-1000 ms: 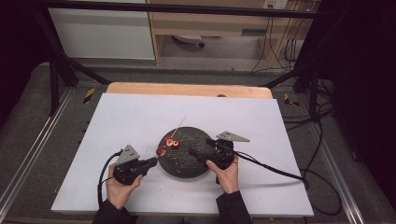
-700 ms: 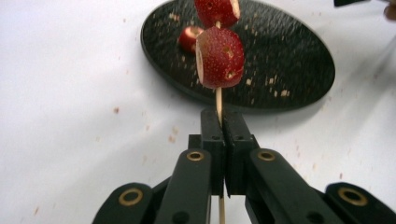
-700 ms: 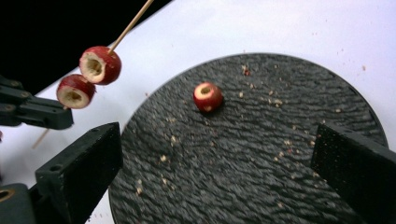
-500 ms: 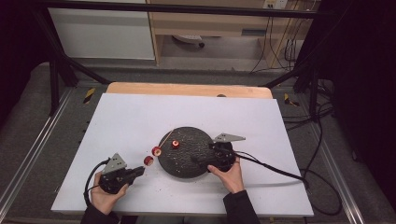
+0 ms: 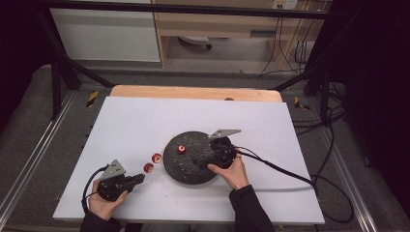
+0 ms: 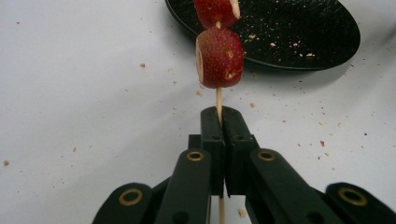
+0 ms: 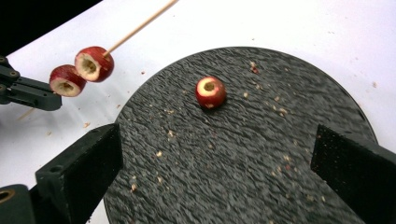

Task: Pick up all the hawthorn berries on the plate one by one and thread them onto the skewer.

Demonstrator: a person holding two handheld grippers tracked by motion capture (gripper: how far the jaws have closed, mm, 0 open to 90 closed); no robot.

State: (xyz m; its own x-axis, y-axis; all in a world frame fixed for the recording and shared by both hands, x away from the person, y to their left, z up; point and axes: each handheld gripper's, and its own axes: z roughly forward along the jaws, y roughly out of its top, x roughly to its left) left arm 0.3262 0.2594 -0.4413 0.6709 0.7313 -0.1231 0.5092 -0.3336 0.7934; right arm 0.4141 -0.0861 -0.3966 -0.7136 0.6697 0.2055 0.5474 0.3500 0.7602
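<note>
- Left of the black plate (image 5: 191,164), down by the counter's near edge, sits the left gripper (image 5: 138,179), and its jaws are squeezed together on a thin wooden skewer (image 6: 218,100).
- That skewer has two red fruit pieces threaded on it, kinda like little hollowed-out berries. The lower fruit piece (image 6: 220,57) hangs over bare white counter (image 5: 135,121) just off the plate's rim, and the upper fruit piece (image 6: 217,10) is right at the plate's edge in the left gripper view.
- From the high view both pieces float just left of the plate, not touching it.
- In the right gripper view the stick's bare far end pokes up and away past the plate.
- One loose fruit piece (image 7: 210,92) is lying on the plate itself, toward its far-left part, hollow side up.
- Right gripper (image 7: 217,158) hovers over the plate's right half, jaws wide apart with nothing between them, pointed at that loose piece but well short of it.
- Plate and the counter around it are sprinkled with crumbs (image 6: 275,44).
</note>
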